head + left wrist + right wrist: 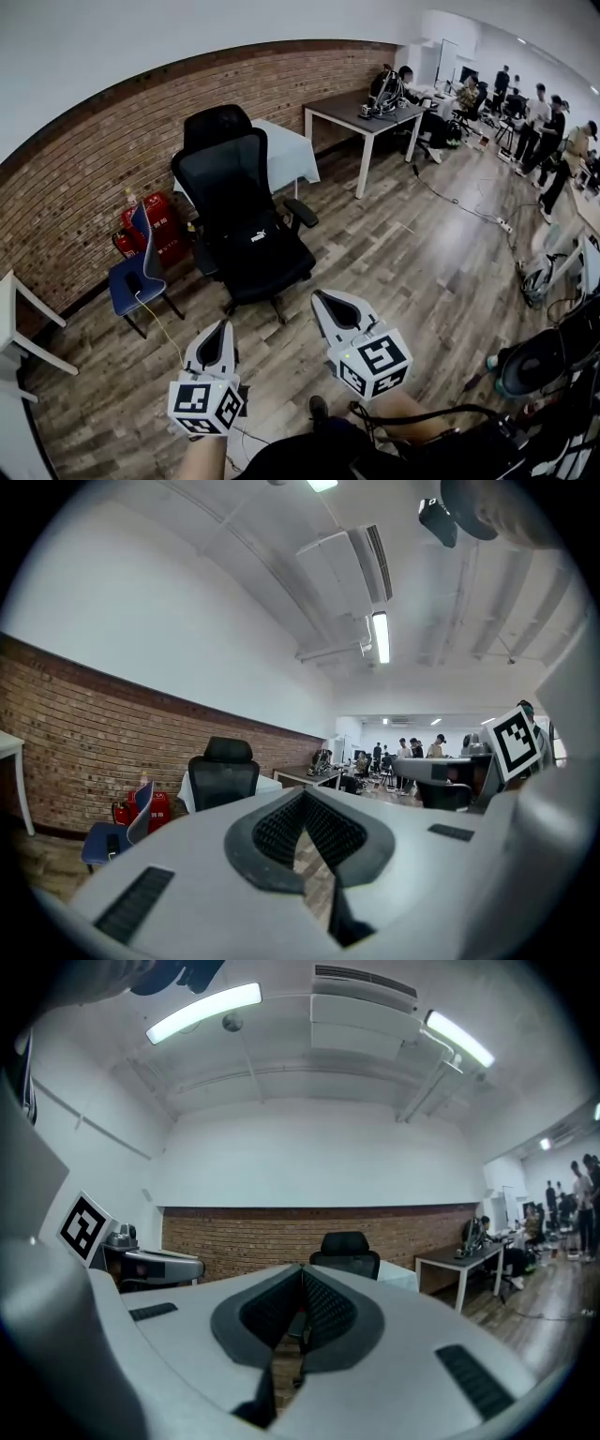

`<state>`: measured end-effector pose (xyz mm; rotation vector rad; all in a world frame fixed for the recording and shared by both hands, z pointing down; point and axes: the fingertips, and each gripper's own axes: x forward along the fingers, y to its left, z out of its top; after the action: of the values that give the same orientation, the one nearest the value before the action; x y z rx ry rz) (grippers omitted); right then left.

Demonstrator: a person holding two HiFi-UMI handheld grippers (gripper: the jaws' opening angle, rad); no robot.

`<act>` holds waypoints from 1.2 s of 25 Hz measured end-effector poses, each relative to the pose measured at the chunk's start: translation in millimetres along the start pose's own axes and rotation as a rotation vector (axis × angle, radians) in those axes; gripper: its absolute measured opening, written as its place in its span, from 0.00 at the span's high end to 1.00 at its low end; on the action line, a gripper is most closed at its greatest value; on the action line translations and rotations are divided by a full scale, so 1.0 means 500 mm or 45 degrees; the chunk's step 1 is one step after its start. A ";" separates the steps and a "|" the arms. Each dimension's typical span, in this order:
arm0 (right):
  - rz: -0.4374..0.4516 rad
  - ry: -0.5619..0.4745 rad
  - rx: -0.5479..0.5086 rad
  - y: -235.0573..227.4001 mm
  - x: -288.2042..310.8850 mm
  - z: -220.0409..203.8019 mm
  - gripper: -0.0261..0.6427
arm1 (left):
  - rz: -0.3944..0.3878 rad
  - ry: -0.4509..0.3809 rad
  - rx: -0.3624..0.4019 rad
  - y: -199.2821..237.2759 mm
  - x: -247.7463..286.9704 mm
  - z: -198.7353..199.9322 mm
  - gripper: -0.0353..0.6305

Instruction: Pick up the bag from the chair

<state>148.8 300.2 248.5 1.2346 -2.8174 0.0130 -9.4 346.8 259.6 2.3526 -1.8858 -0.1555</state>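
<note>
A black bag (255, 251) with a small white logo lies on the seat of a black office chair (225, 155) that stands on the wooden floor by the brick wall. Both grippers hang low in the head view, short of the chair. My left gripper (223, 324) is shut and empty, pointing level toward the chair's left side. My right gripper (319, 296) is also shut and empty, a little nearer the seat. In the left gripper view the chair (223, 772) shows beyond the shut jaws (302, 795). The right gripper view shows the chair's headrest (345, 1244) over the shut jaws (300, 1275).
A blue chair (133, 279) with a cable and red extinguishers (161, 221) stand left of the office chair. A white-clothed table (287, 154) is behind it, a dark desk (361, 109) further right. Cables cross the floor; several people stand far right. A white table (17, 319) is at the left edge.
</note>
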 end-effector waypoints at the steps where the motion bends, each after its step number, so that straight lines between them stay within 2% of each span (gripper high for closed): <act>1: 0.003 -0.004 0.003 -0.018 0.010 -0.003 0.94 | 0.001 0.003 0.006 -0.002 0.021 0.000 0.93; 11: 0.017 -0.007 0.057 -0.202 0.098 -0.019 0.94 | 0.052 0.041 0.009 -0.020 0.209 0.004 0.93; 16: 0.028 0.005 0.084 -0.283 0.152 -0.030 0.94 | 0.052 0.074 0.042 -0.024 0.291 0.002 0.93; 24: 0.013 0.023 0.118 -0.346 0.202 -0.050 0.94 | 0.045 0.131 0.044 -0.012 0.380 -0.016 0.93; 30: -0.027 0.052 0.093 -0.372 0.245 -0.058 0.94 | -0.020 0.129 0.010 0.016 0.452 -0.034 0.93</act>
<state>204.4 85.2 281.7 1.2635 -2.7923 0.1392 34.5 125.2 277.1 2.3336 -1.8255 -0.0292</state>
